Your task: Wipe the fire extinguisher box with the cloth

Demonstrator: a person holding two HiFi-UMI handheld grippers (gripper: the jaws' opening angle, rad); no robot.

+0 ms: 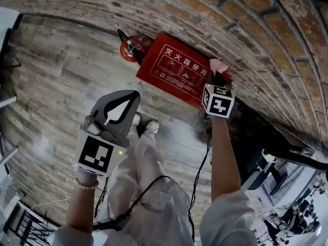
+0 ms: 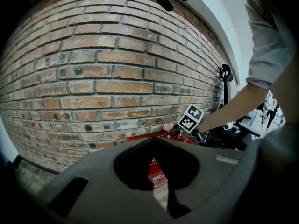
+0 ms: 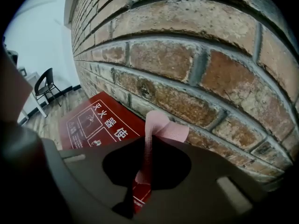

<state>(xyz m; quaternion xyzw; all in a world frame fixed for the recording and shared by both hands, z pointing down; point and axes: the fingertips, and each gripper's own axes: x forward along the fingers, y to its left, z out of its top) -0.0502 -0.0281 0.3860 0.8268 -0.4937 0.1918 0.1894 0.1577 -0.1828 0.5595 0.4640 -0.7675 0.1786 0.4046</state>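
A red fire extinguisher box (image 1: 177, 68) with white print stands on the floor against the brick wall. My right gripper (image 1: 219, 77) is at the box's right end by the wall, shut on a pink cloth (image 1: 218, 65). In the right gripper view the cloth (image 3: 156, 125) sticks up between the jaws, just over the box (image 3: 93, 120). My left gripper (image 1: 134, 94) is shut on nothing and hangs over the floor, short of the box's near edge. From the left gripper view the box (image 2: 156, 169) shows through the jaw opening, with the cloth (image 2: 168, 126) farther off.
A red extinguisher (image 1: 130, 47) stands left of the box. The brick wall (image 1: 246, 29) runs behind it. The person's shoes (image 1: 151, 126) stand on the wooden floor (image 1: 56, 81). Cables (image 1: 202, 173) hang down. A black chair (image 3: 46, 85) stands farther along the wall.
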